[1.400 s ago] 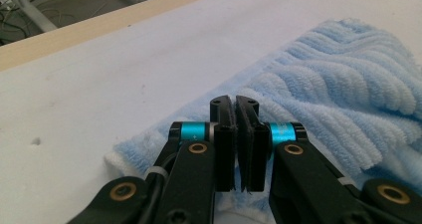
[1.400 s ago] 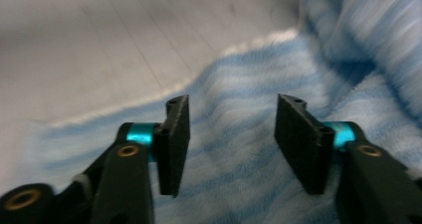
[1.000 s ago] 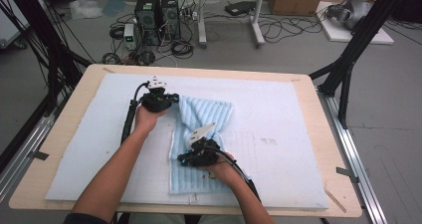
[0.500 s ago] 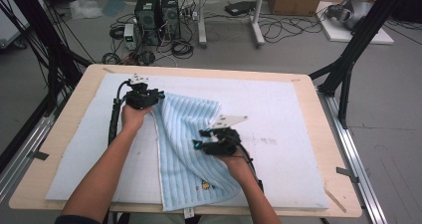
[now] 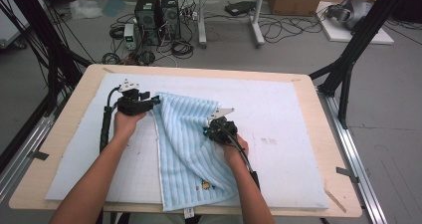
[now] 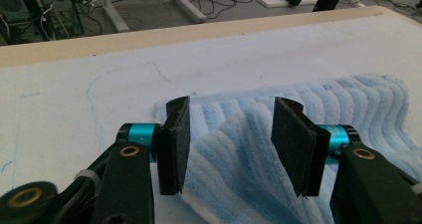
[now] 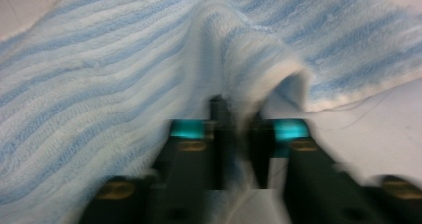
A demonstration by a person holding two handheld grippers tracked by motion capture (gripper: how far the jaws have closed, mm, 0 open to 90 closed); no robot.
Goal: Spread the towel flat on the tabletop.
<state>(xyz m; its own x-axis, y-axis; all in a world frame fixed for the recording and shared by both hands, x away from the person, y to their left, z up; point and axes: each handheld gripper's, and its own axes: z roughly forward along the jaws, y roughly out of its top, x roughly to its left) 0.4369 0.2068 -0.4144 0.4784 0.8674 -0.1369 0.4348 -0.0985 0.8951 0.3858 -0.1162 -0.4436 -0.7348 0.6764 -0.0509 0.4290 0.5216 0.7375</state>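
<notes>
From above, you stand at the near edge of a table [image 5: 74, 92] laid with a white mat [image 5: 278, 134], a blue striped towel [image 5: 184, 134] spread across its middle and running down to the near edge. Your left gripper [image 5: 142, 103] sits at the towel's far left corner, its tips at the cloth's edge. Your right gripper [image 5: 215, 129] rests on the towel's right side, where the cloth rises into a small peak under it. A small printed figure [image 5: 204, 185] shows near the towel's near end. Beyond the table, computer towers [image 5: 157, 12] and loose cables [image 5: 278, 30] crowd the floor.

Along your left gripper [image 6: 230, 144], the two black pads [image 6: 175, 144] stand well apart, the jaws having just been opening. A raised fold of the towel [image 6: 239, 154] lies between them, and neither pad presses on it. The rest of the cloth runs off to the right in soft ridges, with bare mat [image 6: 89, 89] to the left and the table's wooden rim [image 6: 149, 35] behind.

Along your right gripper [image 7: 238, 149], the picture is blurred, but the jaws look drawn close together, having just been closing, and they appear to pinch a ridge of the towel [image 7: 99, 84]. The cloth climbs from the pinch into a hump, its pale hem [image 7: 348, 99] curling over to the right. White mat [image 7: 378, 134] shows beside that hem at the right of the view.
</notes>
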